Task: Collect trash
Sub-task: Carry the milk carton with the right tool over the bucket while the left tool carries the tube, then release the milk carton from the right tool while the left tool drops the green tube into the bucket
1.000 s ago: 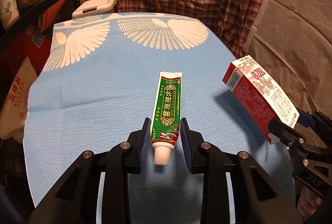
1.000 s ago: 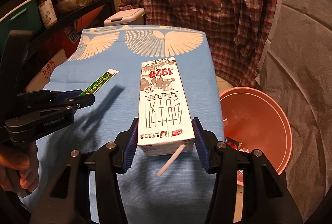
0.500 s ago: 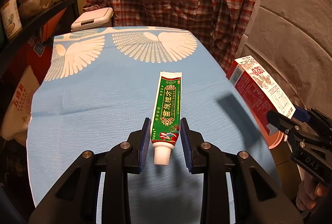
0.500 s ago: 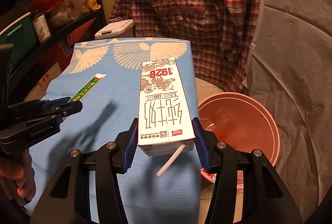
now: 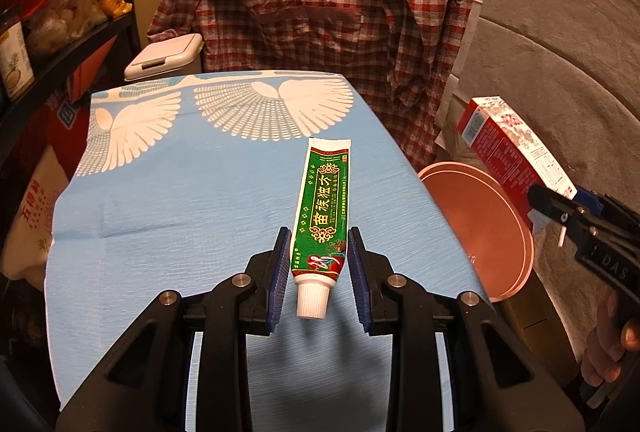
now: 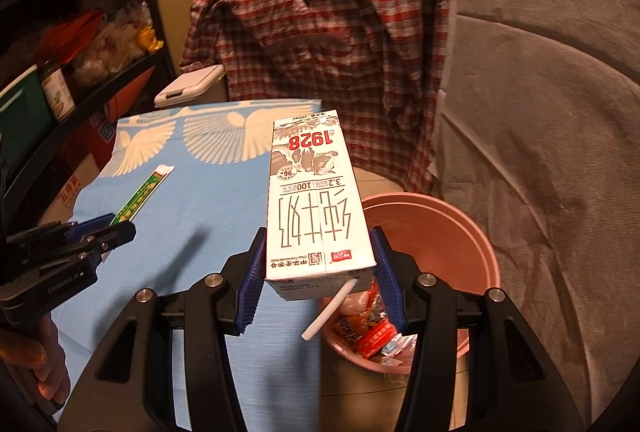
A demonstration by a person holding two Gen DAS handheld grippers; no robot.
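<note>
now | left jaws [image 5: 316, 274] gripping toothpaste tube [image 5: 323, 207] | right jaws [image 6: 318, 278] gripping milk carton [image 6: 314, 199]

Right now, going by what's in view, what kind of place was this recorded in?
Most likely a lived-in home, perhaps a storage corner or utility space: a plaid shirt hangs behind the blue-clothed table, a dark shelf holds packaged food and jars, and a pink trash bin stands beside the table.

Milk carton [image 6: 318, 207] hides bin [image 6: 476, 232] contents; wrappers, perhaps.

Open mouth of the pink bin [image 6: 476, 232] beside the table edge [image 6: 316, 312], wrappers [image 6: 372, 336] low inside.
</note>
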